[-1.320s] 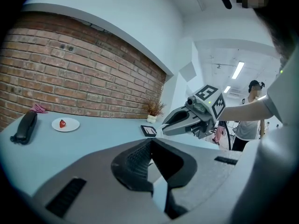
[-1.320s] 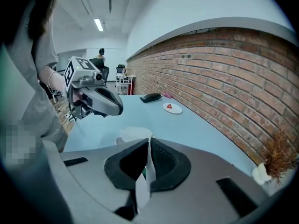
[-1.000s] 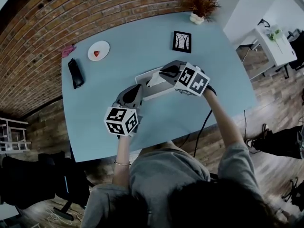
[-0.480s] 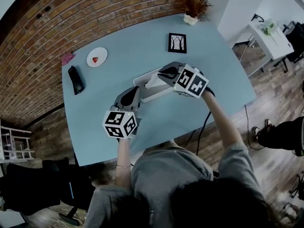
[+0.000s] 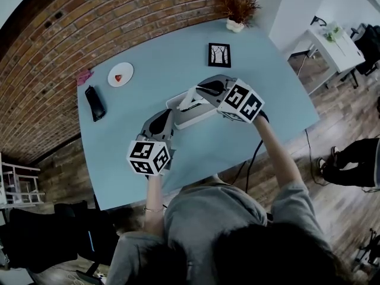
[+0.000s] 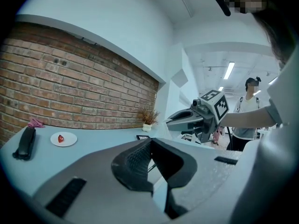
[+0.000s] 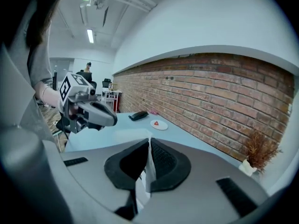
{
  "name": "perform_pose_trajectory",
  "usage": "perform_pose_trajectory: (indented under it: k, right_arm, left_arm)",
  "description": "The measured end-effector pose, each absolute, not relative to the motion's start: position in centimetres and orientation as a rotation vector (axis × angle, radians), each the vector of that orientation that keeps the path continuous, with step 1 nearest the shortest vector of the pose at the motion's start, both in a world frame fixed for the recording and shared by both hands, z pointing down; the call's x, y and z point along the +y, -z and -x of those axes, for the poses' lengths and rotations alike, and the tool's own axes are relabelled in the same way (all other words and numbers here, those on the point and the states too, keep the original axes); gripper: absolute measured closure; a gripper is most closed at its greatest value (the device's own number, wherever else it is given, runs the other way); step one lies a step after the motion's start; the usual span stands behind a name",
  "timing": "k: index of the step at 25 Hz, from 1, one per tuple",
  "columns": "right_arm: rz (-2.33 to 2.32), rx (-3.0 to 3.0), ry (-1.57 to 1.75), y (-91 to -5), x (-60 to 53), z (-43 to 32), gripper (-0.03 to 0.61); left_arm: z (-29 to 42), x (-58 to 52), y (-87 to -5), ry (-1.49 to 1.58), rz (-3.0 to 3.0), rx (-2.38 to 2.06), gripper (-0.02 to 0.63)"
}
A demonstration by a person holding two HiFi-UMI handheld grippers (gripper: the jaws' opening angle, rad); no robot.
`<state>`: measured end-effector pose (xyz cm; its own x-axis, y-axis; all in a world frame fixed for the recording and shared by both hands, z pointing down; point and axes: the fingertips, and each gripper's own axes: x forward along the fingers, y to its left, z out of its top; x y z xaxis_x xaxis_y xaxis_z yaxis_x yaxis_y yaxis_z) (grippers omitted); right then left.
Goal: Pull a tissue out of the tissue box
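The tissue box (image 5: 191,117) lies near the middle of the table (image 5: 261,70), slightly toward the edge where the person stands. The right gripper (image 7: 148,148) hangs over the box. Its jaws are clenched on a white tissue (image 7: 150,167), which stands as a thin sheet pinched between the two pads. In the head view the sheet runs from the jaws down toward the top of the box, so it appears only partly drawn. The left gripper (image 6: 151,146) is closed with nothing between its jaws, and its nose sits at the box's near left end. Contact with the box cannot be confirmed.

Clear of the work are a plate (image 5: 120,74) and a black handset (image 5: 94,103) toward the left edge, a picture frame (image 5: 219,54) toward the far edge and a plant (image 5: 237,9) at the far right corner.

Assessment: the step in hand is the draw itself. The right gripper should probably hold its clamp and lift steadily, in line with the slot, until the trailing edge is free. A sideways or jerked pull risks tearing the sheet. The box looks light and may rise with the tissue, so the left gripper should bear down on the near end.
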<state>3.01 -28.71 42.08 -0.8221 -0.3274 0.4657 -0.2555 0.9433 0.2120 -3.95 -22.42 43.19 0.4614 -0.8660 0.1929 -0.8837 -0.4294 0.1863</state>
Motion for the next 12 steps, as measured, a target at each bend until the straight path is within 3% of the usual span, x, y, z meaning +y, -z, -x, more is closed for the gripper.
perform_pose_trajectory:
  k: [12]
  right_arm:
    - [-0.561,-2.768,0.138,-37.4,-27.2,-3.8,0.577]
  left_arm:
    - [4.0,-21.8,-40.4,-0.048,-2.514,-1.509,0.611]
